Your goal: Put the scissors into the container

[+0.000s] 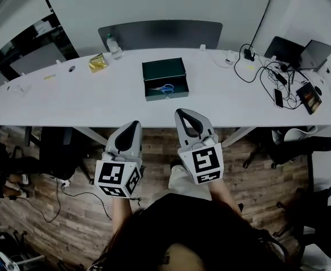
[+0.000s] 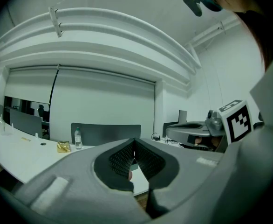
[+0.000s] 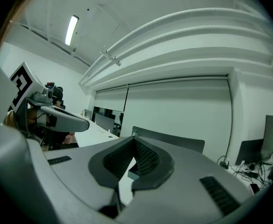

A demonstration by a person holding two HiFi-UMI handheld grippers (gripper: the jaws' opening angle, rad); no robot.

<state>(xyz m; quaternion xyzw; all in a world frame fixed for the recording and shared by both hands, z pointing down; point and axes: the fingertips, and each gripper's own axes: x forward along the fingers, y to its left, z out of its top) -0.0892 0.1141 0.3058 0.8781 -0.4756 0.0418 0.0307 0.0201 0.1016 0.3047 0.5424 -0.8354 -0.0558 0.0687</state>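
Observation:
The dark green container point(image 1: 164, 71) stands open at the middle of the long white table point(image 1: 69, 100). The blue-handled scissors point(image 1: 165, 88) lie inside it near its front wall. Both grippers hang over the wooden floor in front of the table's near edge, pointing at the container and apart from it. My left gripper point(image 1: 134, 123) is shut, its ribbed pads meeting at the tip point(image 2: 134, 142) with nothing between them. My right gripper point(image 1: 180, 112) is likewise shut and empty point(image 3: 135, 138). A dark green edge, probably the container point(image 3: 132, 172), shows through the gap below the right pads.
A water bottle point(image 1: 113, 45) and a yellow packet point(image 1: 98, 62) sit at the table's back left. Laptops point(image 1: 301, 52), cables and a phone point(image 1: 278, 97) crowd its right end. A grey chair back point(image 1: 160, 34) stands behind the table, with dark chairs point(image 1: 58, 145) under its near edge.

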